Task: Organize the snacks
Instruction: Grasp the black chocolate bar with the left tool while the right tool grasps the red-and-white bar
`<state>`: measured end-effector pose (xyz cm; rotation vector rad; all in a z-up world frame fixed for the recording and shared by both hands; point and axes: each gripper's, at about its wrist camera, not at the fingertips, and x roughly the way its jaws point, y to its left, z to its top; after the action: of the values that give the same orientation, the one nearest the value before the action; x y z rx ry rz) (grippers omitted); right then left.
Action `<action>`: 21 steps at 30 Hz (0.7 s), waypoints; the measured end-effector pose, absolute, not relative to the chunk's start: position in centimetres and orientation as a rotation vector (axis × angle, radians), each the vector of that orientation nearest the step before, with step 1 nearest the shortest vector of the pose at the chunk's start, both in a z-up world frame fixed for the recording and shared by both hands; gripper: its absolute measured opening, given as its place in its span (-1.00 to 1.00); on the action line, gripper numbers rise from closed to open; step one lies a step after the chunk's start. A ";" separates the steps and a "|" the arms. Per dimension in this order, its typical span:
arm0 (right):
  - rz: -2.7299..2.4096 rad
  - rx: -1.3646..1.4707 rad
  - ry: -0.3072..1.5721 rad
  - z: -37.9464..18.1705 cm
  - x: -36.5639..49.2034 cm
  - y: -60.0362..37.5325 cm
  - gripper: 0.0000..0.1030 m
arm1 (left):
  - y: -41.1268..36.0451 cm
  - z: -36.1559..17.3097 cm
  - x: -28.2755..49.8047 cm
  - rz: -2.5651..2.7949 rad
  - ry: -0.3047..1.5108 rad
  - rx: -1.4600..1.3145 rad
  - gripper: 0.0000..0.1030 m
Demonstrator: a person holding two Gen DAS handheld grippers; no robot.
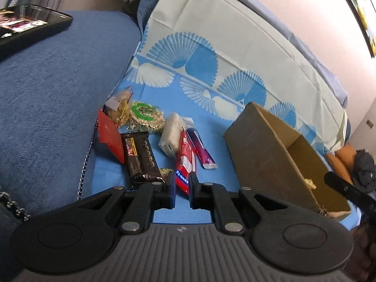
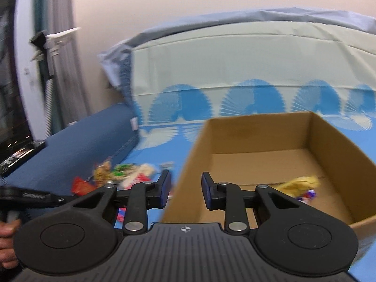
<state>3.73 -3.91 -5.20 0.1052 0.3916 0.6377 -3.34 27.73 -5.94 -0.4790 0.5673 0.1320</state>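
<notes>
A blue cloth [image 1: 211, 164] with fan prints covers the work surface. A blue cushion [image 1: 47, 105] lies along its left side, and a phone [image 1: 28, 23] rests on the cushion's far corner.

A cardboard box [image 1: 265, 145] stands open on the cloth, to the right of the snack pile. In the right wrist view the box [image 2: 329, 155] holds one yellow packet [image 2: 300, 183] near its front wall; the rest of the floor is bare cardboard.

The remaining snacks lie in a group on the cloth beside the cushion edge:
- a brown bar [image 1: 141, 157], lengthwise toward the camera;
- a red bar [image 1: 184, 164], just right of the brown bar;
- a red pouch [image 1: 110, 136], touching the brown bar's left side;
- a green-ringed pack [image 1: 146, 115] at the far side of the group;
- a white pack [image 1: 171, 131], touching the red bar;
- a clear bag [image 1: 119, 108] of pale pieces, farthest left;
- a purple stick [image 1: 202, 148], just right of the red bar.

The left gripper [image 1: 182, 188] sits low over the cloth with its jaws narrow, one on each side of the red bar's near end. The pads appear to touch the wrapper, but contact cannot be confirmed from this angle.

The right gripper [image 2: 185, 188] hangs above the box's front-left corner with its jaws wide and nothing between them. This view is motion-blurred, so the snack pile [image 2: 122, 174] at left shows only as colored patches.
</notes>
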 end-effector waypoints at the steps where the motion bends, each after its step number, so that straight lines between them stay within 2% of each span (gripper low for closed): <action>1: 0.672 0.101 0.382 -5.0 3.3 -3.3 -0.42 | 27.9 -5.9 -3.5 0.135 0.565 -0.487 -0.79; 9: 0.834 0.079 0.463 -3.8 3.8 4.4 -0.38 | 28.0 -5.5 -4.2 0.159 0.516 -0.486 -0.79; 13: 0.734 0.087 0.602 -5.4 6.8 9.4 -0.04 | 28.1 -5.2 -4.7 0.164 0.487 -0.488 -0.79; 16: 0.660 0.147 0.728 -7.6 9.7 11.8 0.33 | 28.2 -5.0 -5.1 0.163 0.466 -0.489 -0.79; 21: 0.583 0.149 0.894 -11.0 13.5 15.3 0.54 | 28.2 -4.9 -5.4 0.159 0.466 -0.479 -0.78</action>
<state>13.51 15.33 -11.01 0.1492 0.8937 0.5825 -5.37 28.23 -4.87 -0.4786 0.4660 0.1588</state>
